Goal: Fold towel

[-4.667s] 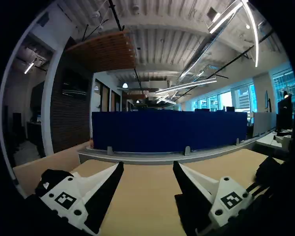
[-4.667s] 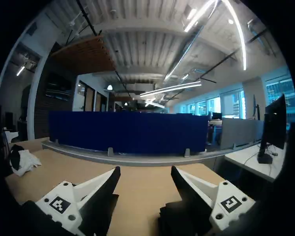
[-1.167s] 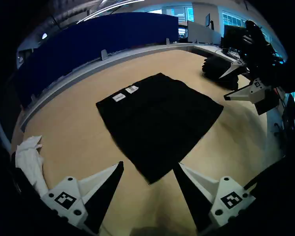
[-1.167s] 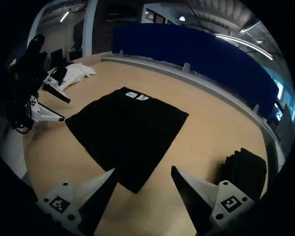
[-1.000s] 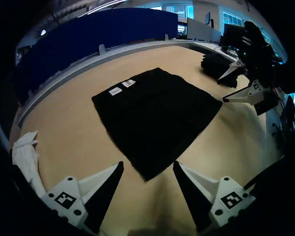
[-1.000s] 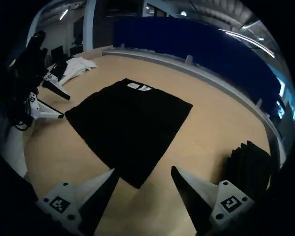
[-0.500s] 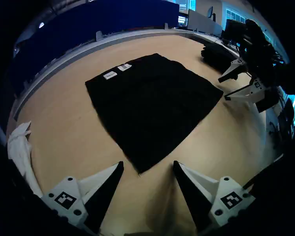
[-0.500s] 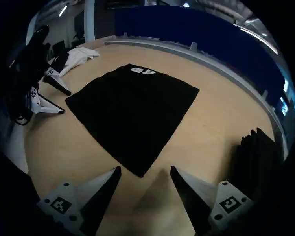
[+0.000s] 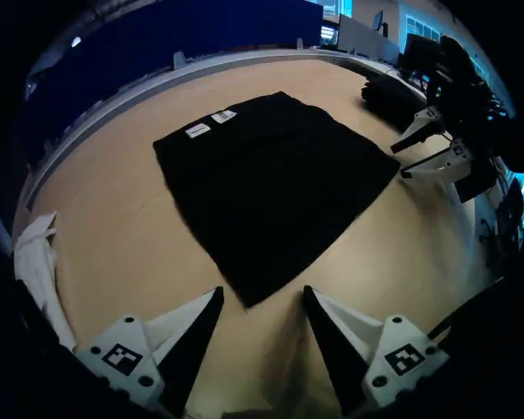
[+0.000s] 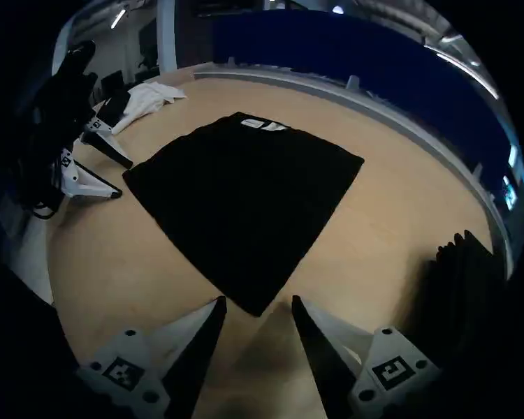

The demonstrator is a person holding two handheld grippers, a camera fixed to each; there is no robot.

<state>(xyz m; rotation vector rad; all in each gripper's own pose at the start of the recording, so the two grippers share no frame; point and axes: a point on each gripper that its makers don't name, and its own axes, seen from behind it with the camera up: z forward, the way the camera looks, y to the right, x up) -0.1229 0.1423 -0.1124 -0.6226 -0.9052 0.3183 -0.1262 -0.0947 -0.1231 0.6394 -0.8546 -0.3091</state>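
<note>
Black towel [image 9: 276, 181] with two white tags [image 9: 198, 130], print too small

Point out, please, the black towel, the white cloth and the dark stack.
black towel [image 9: 276, 181], left gripper view, its middle.
white cloth [image 10: 147, 96], right gripper view, its middle.
dark stack [image 9: 391, 99], left gripper view, its top.

Left gripper view is looking steeply down along the left gripper [image 9: 260, 290] at a near corner of the black towel [image 9: 276, 181], from close above. Right gripper view is doing likewise over the right gripper [image 10: 258, 299] at another corner. Both are sharing the towel and the table [image 9: 122, 230].
</note>
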